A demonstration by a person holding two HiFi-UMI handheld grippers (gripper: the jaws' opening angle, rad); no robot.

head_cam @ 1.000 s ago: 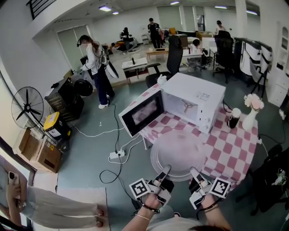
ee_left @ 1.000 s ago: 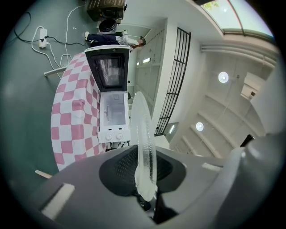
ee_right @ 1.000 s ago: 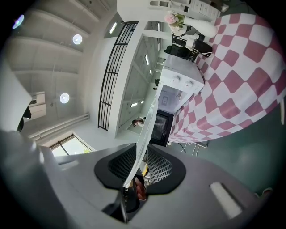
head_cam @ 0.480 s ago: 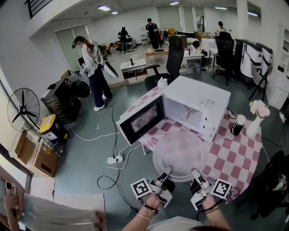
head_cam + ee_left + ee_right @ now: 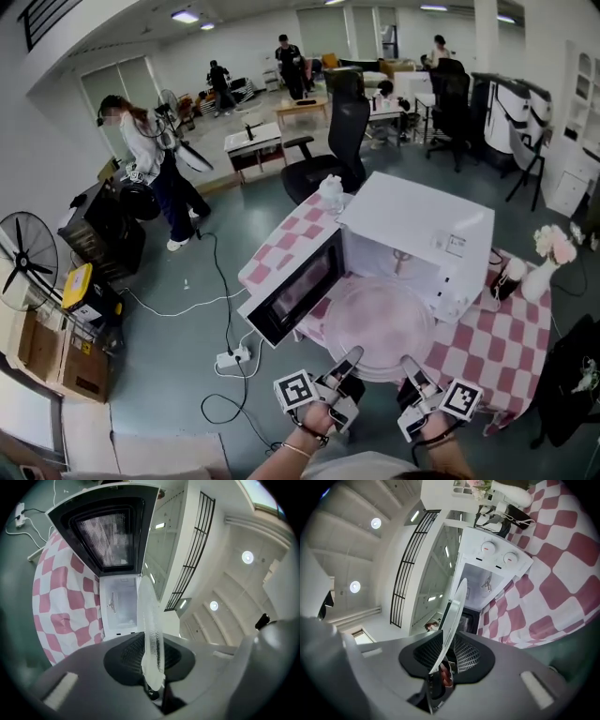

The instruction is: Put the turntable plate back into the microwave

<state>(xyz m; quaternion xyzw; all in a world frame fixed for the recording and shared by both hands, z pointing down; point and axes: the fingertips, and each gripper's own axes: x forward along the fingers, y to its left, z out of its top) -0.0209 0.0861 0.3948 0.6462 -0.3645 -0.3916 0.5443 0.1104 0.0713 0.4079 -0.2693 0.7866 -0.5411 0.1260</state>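
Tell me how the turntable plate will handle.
Probably stiff: the turntable plate juts out flat, pinched only at its near rim by left claw and right claw. Looks like glass, so likely fragile and slippery.

Left gripper and right gripper are held side by side at the bottom of the head view, near each other, both pointing forward and roughly level. The left hand and right hand carry them, with the forearms entering from the lower edge. In the left gripper view the jaws are clamped on the near rim of the turntable plate, which sits edge-on between the pads. The right gripper view shows its jaws likewise pressed on that rim.
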